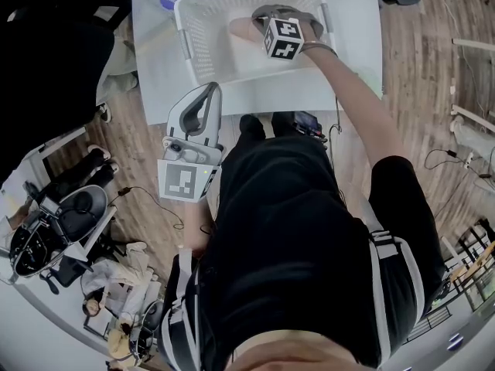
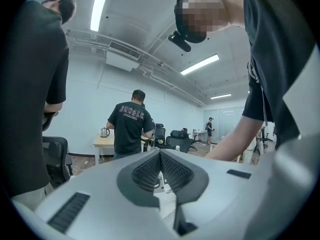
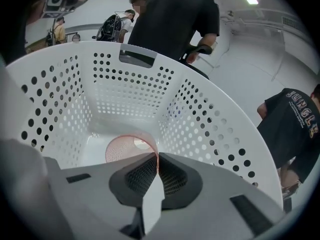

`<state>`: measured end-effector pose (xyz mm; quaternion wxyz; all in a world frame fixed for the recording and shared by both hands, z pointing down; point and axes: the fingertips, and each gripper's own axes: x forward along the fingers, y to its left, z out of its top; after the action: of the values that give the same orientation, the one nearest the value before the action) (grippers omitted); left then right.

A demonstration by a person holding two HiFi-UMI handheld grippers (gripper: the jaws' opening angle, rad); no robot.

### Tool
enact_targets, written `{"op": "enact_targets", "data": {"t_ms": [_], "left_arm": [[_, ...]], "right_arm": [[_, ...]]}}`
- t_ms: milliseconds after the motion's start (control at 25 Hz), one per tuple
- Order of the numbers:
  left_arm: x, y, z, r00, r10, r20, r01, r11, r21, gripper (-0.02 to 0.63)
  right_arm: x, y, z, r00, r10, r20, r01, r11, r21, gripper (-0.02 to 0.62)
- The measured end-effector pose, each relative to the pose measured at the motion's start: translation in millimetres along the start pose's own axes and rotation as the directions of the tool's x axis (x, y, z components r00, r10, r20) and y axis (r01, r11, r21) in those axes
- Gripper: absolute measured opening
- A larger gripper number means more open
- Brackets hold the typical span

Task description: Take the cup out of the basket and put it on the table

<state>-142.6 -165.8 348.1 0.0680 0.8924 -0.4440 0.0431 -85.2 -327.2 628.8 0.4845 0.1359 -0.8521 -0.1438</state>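
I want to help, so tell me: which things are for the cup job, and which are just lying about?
For the job: cup; basket; table; right gripper, pinching the cup's rim.

Just about: left gripper, shut on nothing; kettle; office chair.

My right hand-held gripper [image 3: 156,156], clamped on the cup [image 3: 125,146], is low inside the basket [image 3: 210,119]: perforated walls stand all round, only straight up through the open top is free. Bare worktop [image 1: 155,60] flanks the basket left, right and in front
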Motion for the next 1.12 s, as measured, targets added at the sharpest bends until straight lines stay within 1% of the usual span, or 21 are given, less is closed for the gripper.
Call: {"op": "enact_targets", "data": {"t_ms": [160,280,480,760,960,1120], "left_arm": [[0.4,-2.0,4.0,1.0,-0.003,0.007,0.003,1.0,0.004,0.02],[1.4,-4.0,10.5,1.0,-0.015,0.026,0.015,1.0,0.003,0.019],[-2.8,-5.8,12.1,1.0,-0.017,0.026,0.017,1.0,0.016,0.02],[-4.3,-13.9,16.1,0.999,-0.031,0.04,0.03,0.999,0.013,0.019],[-4.3,-17.8,15.9,0.998,-0.042,0.043,0.041,0.999,0.018,0.019],[-2.9,-21.9,20.3,0.997,-0.053,0.058,0.051,0.998,0.023,0.019]], "right_arm": [[-10.7,-8.8,7.3,1.0,-0.02,0.017,0.02,1.0,0.019,0.028],[-20.2,-15.5,15.9,0.999,-0.037,0.033,0.036,0.999,0.029,0.028],[-41.5,-23.6,33.7,0.996,-0.063,0.07,0.059,0.997,0.053,0.028],[-74.2,-29.3,49.5,0.989,-0.097,0.113,0.086,0.992,0.096,0.028],[-110.1,-32.6,67.4,0.974,-0.142,0.178,0.119,0.984,0.134,0.028],[-147.0,-36.8,81.7,0.952,-0.189,0.242,0.149,0.973,0.175,0.028]]}}
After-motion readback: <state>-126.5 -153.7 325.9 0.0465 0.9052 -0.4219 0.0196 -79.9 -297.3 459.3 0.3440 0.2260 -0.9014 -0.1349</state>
